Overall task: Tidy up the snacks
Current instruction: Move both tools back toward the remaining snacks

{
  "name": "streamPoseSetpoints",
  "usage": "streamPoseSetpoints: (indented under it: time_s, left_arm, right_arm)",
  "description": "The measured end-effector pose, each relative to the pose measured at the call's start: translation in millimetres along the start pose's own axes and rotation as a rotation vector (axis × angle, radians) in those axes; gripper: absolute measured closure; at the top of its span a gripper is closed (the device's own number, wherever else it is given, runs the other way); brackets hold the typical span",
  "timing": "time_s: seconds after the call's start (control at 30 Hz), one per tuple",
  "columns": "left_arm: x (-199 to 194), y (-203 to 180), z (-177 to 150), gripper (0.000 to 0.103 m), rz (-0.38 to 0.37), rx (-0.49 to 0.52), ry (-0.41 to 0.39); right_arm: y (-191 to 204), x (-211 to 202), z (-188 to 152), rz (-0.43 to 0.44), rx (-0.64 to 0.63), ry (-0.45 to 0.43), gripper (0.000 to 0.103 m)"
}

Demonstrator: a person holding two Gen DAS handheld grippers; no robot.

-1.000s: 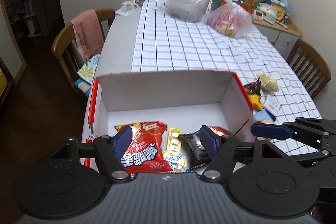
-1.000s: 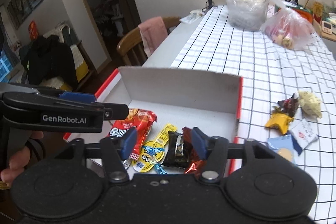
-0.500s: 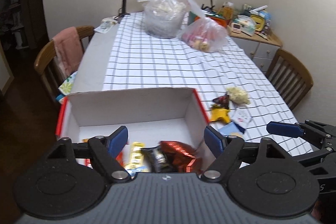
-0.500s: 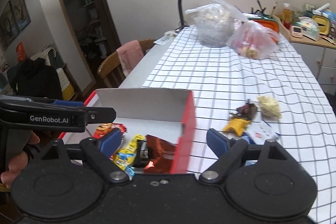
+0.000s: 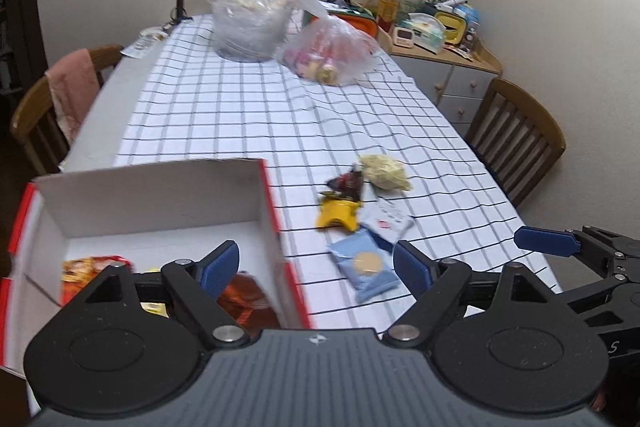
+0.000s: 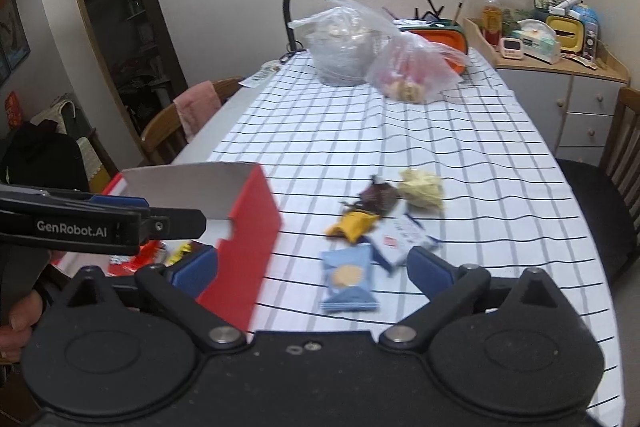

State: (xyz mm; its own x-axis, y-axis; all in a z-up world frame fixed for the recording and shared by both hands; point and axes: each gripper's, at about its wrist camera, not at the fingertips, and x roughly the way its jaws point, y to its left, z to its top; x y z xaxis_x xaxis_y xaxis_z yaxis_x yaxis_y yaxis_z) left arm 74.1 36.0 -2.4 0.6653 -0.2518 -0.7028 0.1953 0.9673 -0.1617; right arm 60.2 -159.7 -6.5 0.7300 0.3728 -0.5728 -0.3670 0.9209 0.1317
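Red-edged cardboard box [image 5: 160,195] stands at the near left of the checked tablecloth [image 5: 248,115], with snack packets inside: an orange-red packet [image 5: 92,267] and a copper foil packet [image 5: 244,299].

Left wrist view: shows the box interior and the right gripper [image 5: 560,247] at the far right edge.

Right wrist view: shows the box's red outer wall [image 6: 248,243], the left gripper [image 6: 120,223] and the person's hand [image 6: 20,319] holding it, and the dark doorway [image 6: 124,27]. The box interior is mostly hidden.

Loose snacks lie on the cloth to the right of the box: a light blue biscuit packet [image 6: 348,279] nearest, a white packet [image 6: 404,239] touching it, a yellow packet [image 6: 354,223], a dark wrapper [image 6: 378,197] and a pale crumpled snack [image 6: 422,189] farther away.

Gripper state: both sets of jaws are opening, with nothing pressed between them. The blue packet sits in line with the right gripper's gap.

Change from one second ago: both cameras then faced the box with narrower jaws; they now face the loose snacks to the right.
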Motion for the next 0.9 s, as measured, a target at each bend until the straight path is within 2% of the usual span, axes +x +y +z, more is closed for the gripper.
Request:
streamPoseSetpoints:
  time_s: [0.17,0.33,0.67,0.9]
  left_arm:
    - [23.2,-32.1,-0.4,0.018,-0.012,-0.006,0.022]
    - [52.2,-59.4,-2.2,0.017,0.020,-0.029,0.057]
    - [112.9,-93.1,-10.2,0.017,0.165,-0.054,0.121]
    - [150.8,-90.3,-15.8,0.017,0.246,-0.091,0.168]
  right_arm:
    - [-36.3,-4.1,0.4,-0.016,-0.030,0.013,0.002]
    - [-73.7,0.4,1.5,-0.016,-0.052,0.038,0.002]
    - [-128.0,25.7,-5.2,0.006,-0.108,0.112,0.002]
    - [-144.7,51.1,-3.0,0.027,-0.164,0.149,0.002]
